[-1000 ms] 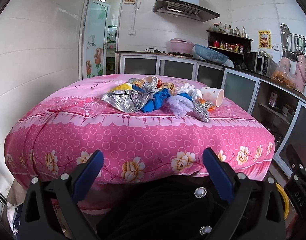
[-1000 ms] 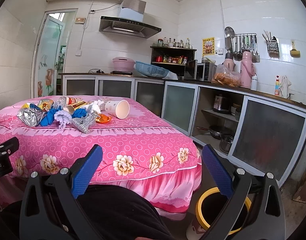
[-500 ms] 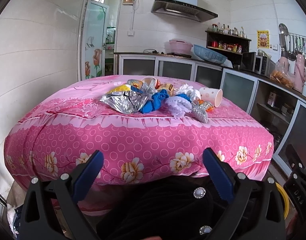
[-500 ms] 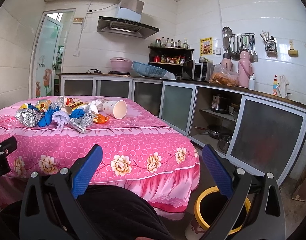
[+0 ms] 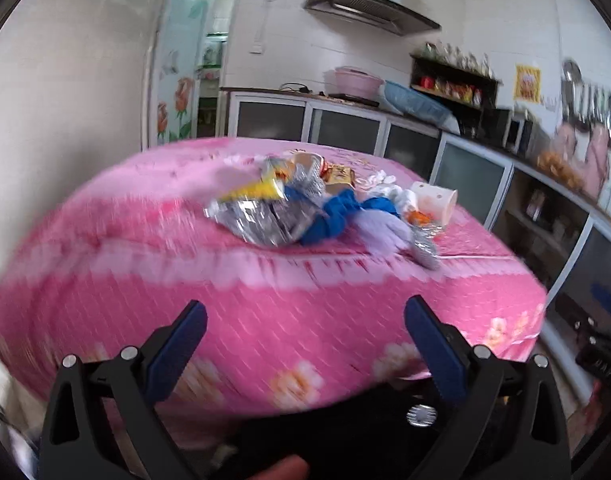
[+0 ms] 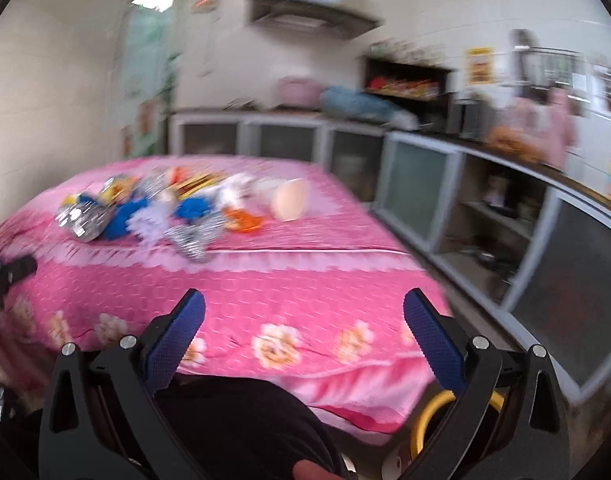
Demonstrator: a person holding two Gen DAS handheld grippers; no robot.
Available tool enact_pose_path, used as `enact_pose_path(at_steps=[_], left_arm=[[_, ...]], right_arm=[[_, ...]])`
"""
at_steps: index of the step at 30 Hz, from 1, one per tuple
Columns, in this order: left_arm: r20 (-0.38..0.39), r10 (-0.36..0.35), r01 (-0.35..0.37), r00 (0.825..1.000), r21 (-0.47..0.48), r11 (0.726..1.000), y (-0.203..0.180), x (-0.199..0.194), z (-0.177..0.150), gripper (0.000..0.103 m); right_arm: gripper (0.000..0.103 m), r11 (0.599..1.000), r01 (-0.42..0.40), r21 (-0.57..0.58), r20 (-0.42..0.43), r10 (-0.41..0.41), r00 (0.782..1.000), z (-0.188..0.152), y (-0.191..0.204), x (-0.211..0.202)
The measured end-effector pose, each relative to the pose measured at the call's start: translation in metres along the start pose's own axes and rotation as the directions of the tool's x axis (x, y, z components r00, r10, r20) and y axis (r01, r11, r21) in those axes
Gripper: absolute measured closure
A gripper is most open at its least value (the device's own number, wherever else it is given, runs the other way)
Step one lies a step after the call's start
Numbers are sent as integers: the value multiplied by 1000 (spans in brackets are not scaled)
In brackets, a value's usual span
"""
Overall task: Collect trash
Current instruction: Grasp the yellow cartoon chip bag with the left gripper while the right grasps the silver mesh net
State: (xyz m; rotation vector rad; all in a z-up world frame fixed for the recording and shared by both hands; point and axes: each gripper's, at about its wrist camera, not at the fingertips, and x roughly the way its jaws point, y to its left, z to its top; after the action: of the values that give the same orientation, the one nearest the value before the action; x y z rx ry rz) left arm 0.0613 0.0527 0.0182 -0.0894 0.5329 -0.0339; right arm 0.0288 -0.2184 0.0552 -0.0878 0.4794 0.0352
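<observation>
On a table draped in a pink floral cloth, well ahead of both grippers, lies a loose pile of trash. In the left wrist view the pile sits above and beyond the gap between the fingers: a crumpled silver foil bag toward the left, a yellow wrapper behind it, a blue crumpled piece in the middle, a pale lilac piece to its right, and a white paper cup lying on its side at the far right of the heap. The left gripper is spread wide and holds nothing, its blue-padded fingers low in front of the table's near edge.

The right gripper is likewise wide apart and empty. From it, the trash is ahead and to the left, with the paper cup nearest its centre line. A yellow-rimmed bin stands on the floor behind its right finger, beside the table's corner.

Both views are motion-blurred. Around the table is a white-tiled kitchen: grey glass-fronted cabinets along the far wall and right side, a range hood above, and a door with flower decals to the left.
</observation>
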Motion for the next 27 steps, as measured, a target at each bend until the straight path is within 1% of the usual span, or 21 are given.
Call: enact_pose_path(at_steps=[1,2,3,4,5,6,7,9,11,12,14,15,16,19,20,22,24,25,27], left_arm=[[-16,15,-14,1000,50,999,3,5,11,8],[-14,35,-34,999,96,995,6,8,21,8],[-8,41,-40,999,124,991,9,9,28,8],[-1,41,-40,999,156,987,13,10,36,8],[-16,37,-34,999,190,981,16,15,44,8],[-64,33,-18,997,224,974,18,26,54,8],[-96,19,4,995,236,972,21,33,59,8],[-176,0,50,984,276,960,24,53,67,8],[-233,-8,85,972,323,943,28,73,72,8],[-240,-12,92,971,324,942,30,77,73,8],[-278,-55,141,959,300,944,40,91,80,8],[-289,-68,157,955,296,942,42,95,82,8],[-296,-79,176,952,315,933,44,101,84,8],[-261,-42,147,964,395,907,43,112,89,8],[-248,-47,149,968,410,900,44,115,91,8],[-261,-56,164,964,416,894,44,124,98,8],[-269,-64,178,961,423,889,43,133,103,8],[-274,-61,179,960,427,886,42,137,104,8],[-288,-60,186,956,433,882,42,146,106,8]], right_arm=[[8,999,-33,-6,-26,33,999,6,1,9],[8,997,-77,-2,-51,77,996,13,2,19],[8,992,-124,15,-71,125,990,21,2,32],[8,989,-146,16,-86,147,985,27,3,40],[8,985,-170,12,-102,171,980,33,6,50],[8,983,-184,5,-111,184,977,38,9,59],[8,980,-201,-13,-124,198,972,43,15,70],[8,964,-263,-23,-174,256,951,49,21,89],[8,959,-282,-11,-208,273,939,56,28,108],[8,960,-281,-5,-215,274,938,58,28,112],[8,961,-276,32,-241,275,931,65,26,125],[8,957,-285,49,-257,288,922,69,24,130],[8,954,-293,59,-279,298,913,72,24,137],[8,954,-288,82,-313,299,902,82,24,152],[8,948,-300,103,-331,317,889,86,24,158],[8,938,-312,149,-360,345,867,92,21,166],[8,917,-340,209,-385,397,833,97,19,176],[8,911,-343,228,-399,409,821,97,19,180],[8,899,-355,256,-433,435,789,97,22,190]])
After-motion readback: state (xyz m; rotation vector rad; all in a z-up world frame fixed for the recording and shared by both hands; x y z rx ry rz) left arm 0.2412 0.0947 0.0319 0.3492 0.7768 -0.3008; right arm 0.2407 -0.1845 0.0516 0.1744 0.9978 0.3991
